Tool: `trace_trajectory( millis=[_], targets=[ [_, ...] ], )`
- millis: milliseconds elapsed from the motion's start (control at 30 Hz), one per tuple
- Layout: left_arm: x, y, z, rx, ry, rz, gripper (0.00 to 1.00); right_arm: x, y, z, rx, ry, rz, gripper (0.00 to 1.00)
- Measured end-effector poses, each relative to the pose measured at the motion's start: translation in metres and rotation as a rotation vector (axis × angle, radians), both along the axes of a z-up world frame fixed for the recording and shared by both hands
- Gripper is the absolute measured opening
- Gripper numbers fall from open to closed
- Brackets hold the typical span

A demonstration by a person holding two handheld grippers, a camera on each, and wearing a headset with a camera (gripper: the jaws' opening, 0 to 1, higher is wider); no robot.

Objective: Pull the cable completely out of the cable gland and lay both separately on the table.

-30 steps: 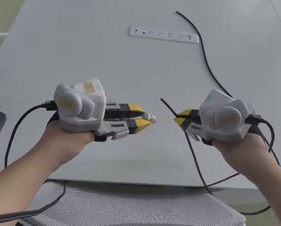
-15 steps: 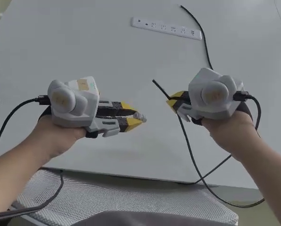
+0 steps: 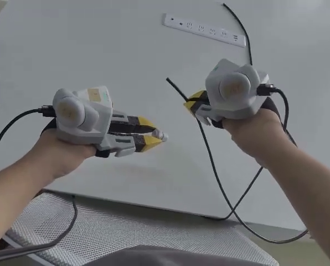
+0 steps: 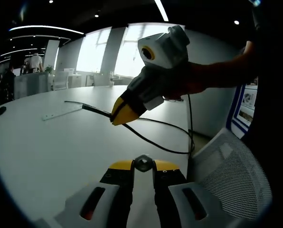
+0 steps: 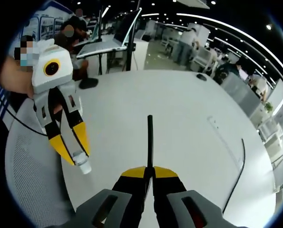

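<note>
Holding the cable gland up off the worktop: a small pale piece pinched at the very tips of the left tongs, which are closed on it. In the left gripper view its hex end faces the camera between the yellow tips.

Cable, black and thin, is clamped in the right tongs, closed on it just behind the free end. That end pokes out toward 10 o'clock. The rest hangs toward 5 o'clock, past the worktop edge.

Open air lies between the gland and the cable end, so I judge the pull-out done. Right tongs sit at 1 o'clock of the left, well apart. Likely reason: each part has its own tongs, so each can go down on its own spot. Neither rests on the worktop yet, so the laying down remains.

Count: one gland, one held cable, two tongs.

Further out:
- One power strip at 12 o'clock, on the far side.
- One black lead curves past the strip's right end. Cannot tell whether it is the same cable.
- Mesh chair at 6 o'clock, below the worktop edge.
</note>
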State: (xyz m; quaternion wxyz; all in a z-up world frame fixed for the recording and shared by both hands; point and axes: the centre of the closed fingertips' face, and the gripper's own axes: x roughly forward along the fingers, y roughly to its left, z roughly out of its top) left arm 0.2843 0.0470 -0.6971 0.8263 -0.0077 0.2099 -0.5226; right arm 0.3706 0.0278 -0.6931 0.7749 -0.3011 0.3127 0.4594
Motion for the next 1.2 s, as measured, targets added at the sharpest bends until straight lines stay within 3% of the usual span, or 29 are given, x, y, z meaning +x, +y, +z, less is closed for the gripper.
trace_trajectory(
  millis=[267, 533, 800, 1067, 1200],
  targets=[
    [-0.002, 0.009, -0.014, 0.013, 0.021, 0.019, 0.15, 0.011, 0.03, -0.009, -0.005, 0.01, 0.062, 0.0],
    [-0.004, 0.022, -0.028, 0.033, 0.043, 0.05, 0.15, 0.009, 0.062, -0.027, -0.038, 0.015, 0.174, 0.0],
    [-0.001, 0.031, -0.04, 0.046, 0.053, 0.052, 0.15, 0.0, 0.096, -0.047, -0.053, 0.033, 0.282, 0.0],
    [0.002, 0.041, -0.056, 0.045, 0.079, 0.067, 0.16, -0.006, 0.122, -0.071, -0.062, 0.071, 0.326, 0.0],
    [0.002, 0.045, -0.067, 0.067, 0.09, 0.065, 0.16, -0.011, 0.13, -0.082, -0.061, 0.094, 0.344, 0.0]
  ],
)
